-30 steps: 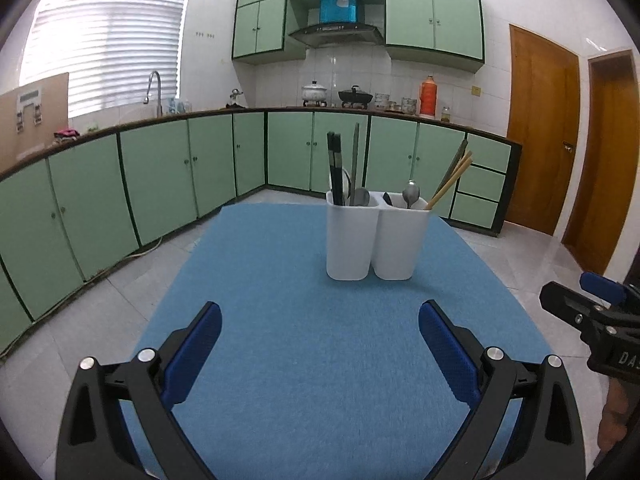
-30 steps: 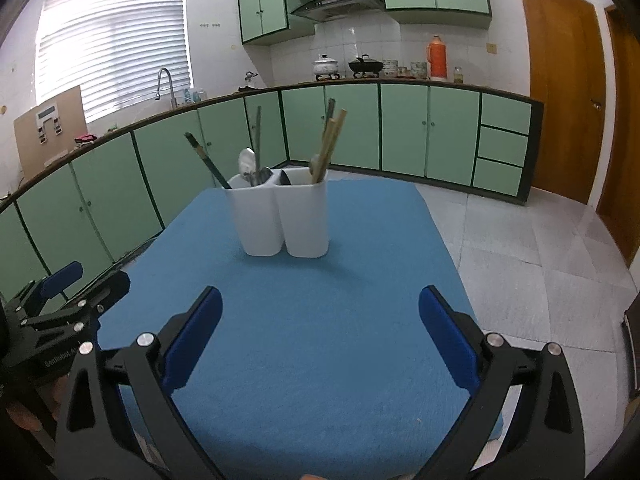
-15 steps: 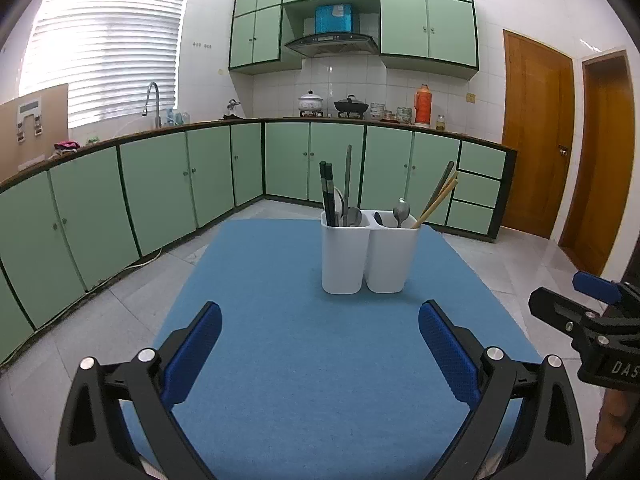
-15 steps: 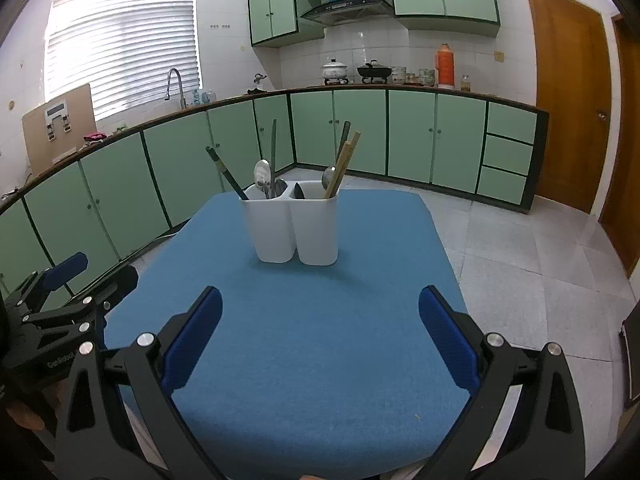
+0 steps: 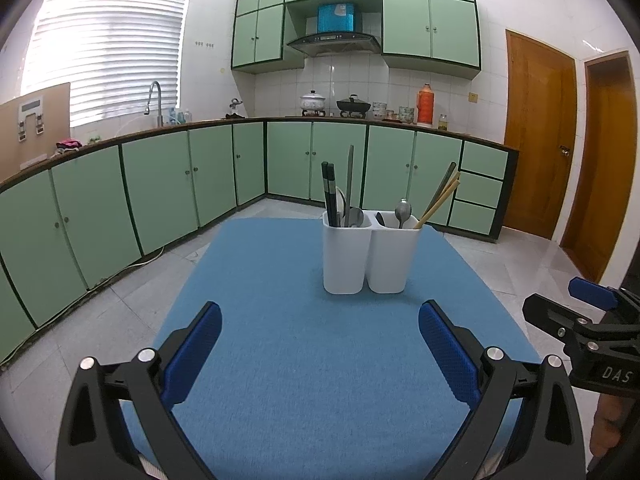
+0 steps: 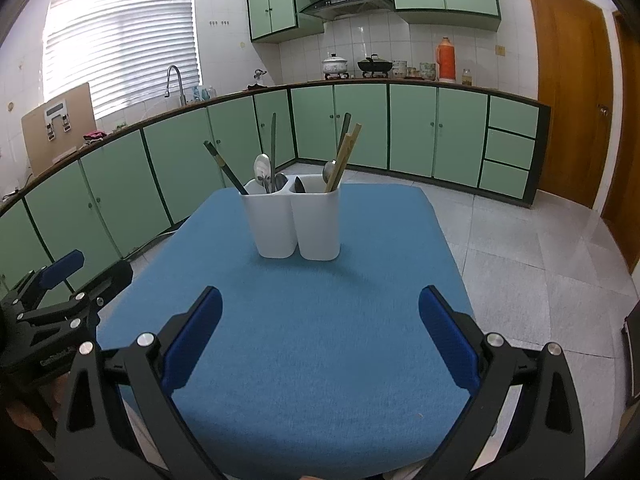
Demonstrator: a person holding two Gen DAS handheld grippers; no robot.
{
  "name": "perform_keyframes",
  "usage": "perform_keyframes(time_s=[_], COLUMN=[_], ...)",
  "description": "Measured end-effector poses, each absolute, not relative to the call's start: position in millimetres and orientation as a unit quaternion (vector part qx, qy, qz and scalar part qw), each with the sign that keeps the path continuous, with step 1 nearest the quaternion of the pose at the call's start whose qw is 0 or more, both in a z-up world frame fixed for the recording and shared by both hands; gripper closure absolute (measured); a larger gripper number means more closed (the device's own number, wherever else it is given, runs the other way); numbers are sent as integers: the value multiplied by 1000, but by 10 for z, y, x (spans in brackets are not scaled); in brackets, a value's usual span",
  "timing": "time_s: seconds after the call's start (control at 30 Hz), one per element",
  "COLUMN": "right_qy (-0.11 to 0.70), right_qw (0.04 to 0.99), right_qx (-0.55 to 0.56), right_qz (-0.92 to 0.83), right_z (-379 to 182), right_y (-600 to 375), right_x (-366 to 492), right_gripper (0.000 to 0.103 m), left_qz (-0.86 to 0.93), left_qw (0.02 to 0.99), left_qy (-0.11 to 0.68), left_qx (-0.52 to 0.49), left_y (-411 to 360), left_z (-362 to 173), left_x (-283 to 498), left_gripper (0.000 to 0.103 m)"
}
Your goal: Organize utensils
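Standing upright at twelve o'clock on the blue worktop [image 5: 304, 380], the white utensil holder [image 5: 370, 258] looks sorted; both left gripper [image 5: 320, 352] and right gripper [image 6: 320, 340] have fingers apart, empty, best kept clear.

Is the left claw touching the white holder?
Apart. In the left wrist view the open left claw sits well short of the white holder, with bare blue mat showing plainly between them.

Both wrist cameras look forward and slightly down across the blue table [image 5: 304, 380], the left from the holder's [image 5: 370, 258] left, the right opposite. Both share the holder and cabinets [image 6: 412, 128], at middle range.
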State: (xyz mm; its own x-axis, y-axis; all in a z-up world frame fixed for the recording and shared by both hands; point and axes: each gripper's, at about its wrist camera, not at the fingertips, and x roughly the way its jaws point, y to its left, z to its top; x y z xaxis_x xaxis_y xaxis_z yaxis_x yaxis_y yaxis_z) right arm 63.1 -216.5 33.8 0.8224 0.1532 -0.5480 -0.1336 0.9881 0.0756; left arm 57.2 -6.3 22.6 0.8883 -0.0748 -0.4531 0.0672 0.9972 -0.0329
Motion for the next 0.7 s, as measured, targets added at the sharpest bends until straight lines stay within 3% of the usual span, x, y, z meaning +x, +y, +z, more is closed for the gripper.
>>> perform_keyframes(time_s=[0.7], right_qy=[286], right_qw=[955], right_qx=[16], right_qz=[78], right_z=[320], right_y=[-2172], right_x=[634], right_gripper=[7], left_qz=[-36], left_qw=[972], left_qy=[230], left_qx=[-7], left_y=[-70], left_z=[241], left_x=[541], left_gripper=[6])
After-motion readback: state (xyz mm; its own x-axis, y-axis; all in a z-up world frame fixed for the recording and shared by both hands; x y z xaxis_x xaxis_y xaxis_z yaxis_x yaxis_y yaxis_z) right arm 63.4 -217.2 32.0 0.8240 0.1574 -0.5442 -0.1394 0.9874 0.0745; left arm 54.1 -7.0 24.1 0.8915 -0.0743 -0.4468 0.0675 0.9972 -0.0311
